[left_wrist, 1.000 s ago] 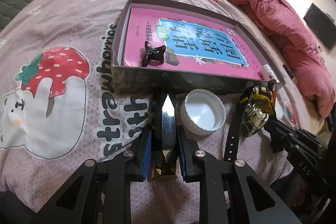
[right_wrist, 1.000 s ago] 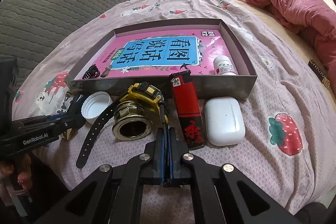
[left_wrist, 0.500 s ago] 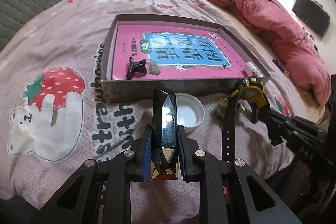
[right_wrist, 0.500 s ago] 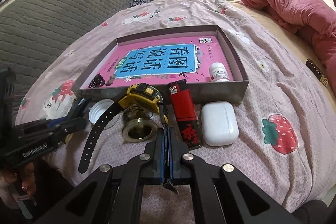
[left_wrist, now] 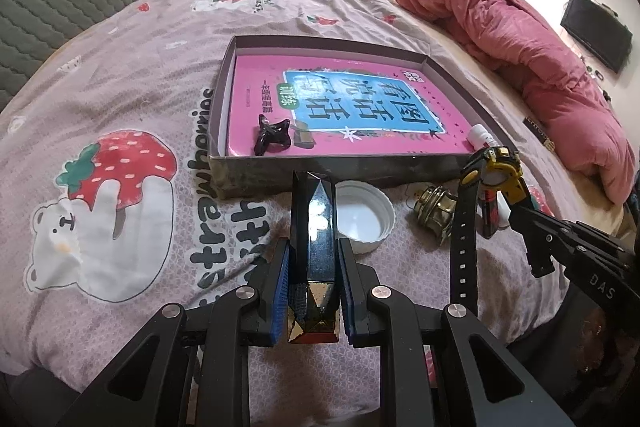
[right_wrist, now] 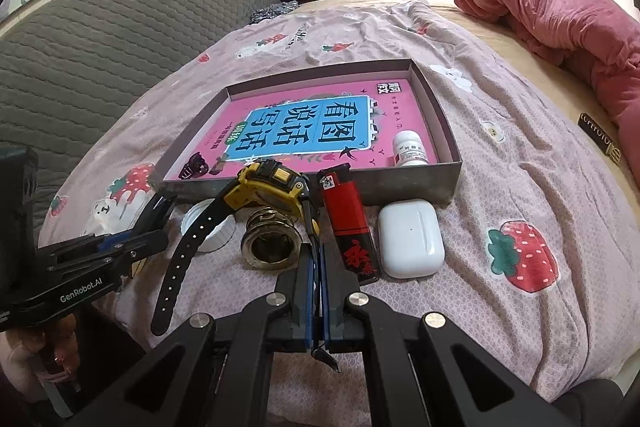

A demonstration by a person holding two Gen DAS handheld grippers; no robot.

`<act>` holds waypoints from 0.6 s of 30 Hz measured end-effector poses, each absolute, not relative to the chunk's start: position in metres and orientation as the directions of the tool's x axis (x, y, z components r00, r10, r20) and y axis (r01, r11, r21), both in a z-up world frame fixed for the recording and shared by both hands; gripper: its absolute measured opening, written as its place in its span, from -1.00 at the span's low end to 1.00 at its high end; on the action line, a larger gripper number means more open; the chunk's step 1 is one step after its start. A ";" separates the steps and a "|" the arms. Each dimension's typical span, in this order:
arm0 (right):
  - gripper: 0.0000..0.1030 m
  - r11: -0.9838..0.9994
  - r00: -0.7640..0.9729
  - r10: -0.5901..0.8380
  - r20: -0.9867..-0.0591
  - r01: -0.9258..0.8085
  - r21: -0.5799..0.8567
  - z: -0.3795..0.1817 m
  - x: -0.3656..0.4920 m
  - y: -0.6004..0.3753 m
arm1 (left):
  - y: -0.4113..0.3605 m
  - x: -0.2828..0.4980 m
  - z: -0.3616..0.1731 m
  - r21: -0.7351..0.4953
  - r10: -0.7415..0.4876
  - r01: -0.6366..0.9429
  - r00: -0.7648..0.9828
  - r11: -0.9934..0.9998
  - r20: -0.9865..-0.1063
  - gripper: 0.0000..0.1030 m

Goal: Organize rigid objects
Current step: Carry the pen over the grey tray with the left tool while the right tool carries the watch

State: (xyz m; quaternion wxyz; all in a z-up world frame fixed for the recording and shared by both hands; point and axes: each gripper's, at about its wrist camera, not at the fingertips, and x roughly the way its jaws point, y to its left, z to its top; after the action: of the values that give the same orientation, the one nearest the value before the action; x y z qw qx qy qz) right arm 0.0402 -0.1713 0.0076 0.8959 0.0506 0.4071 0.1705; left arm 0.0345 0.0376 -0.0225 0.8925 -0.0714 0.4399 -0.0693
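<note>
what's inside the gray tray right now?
In the gray tray: a pink book covering the floor, a black hair claw with a small dark item beside it, and a white pill bottle. Anything beneath the book is hidden.

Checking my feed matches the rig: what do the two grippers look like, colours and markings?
Both are matte black, angular linkages with silver pivot bolts and blue pads lining the jaws. The left gripper carries white "GenRobot.AI" lettering; the right gripper shows "DAS". No cables or sleeves visible.

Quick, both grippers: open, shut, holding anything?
Left gripper: shut on the dark faceted bar.
Right gripper: shut on the strap of the yellow watch, lifted off the bedsheet.
</note>
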 end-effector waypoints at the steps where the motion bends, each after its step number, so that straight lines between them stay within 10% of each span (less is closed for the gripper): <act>1: -0.94 0.936 0.610 0.348 -0.712 -0.264 0.232 0.008 0.040 -0.172 | 0.037 0.034 -0.022 -0.186 -0.185 0.061 0.605 0.981 -0.775 -0.57; 18: -0.94 0.936 0.651 0.351 -0.672 -0.239 0.258 0.026 0.040 -0.181 | 0.036 0.030 -0.008 -0.145 -0.157 0.073 0.660 0.987 -0.735 -0.57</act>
State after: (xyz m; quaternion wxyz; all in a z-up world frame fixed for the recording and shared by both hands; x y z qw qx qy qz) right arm 0.0396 -0.1808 0.0259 0.9057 0.0735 0.3844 0.1628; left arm 0.0295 0.0359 -0.0084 0.9095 -0.0514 0.4077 -0.0631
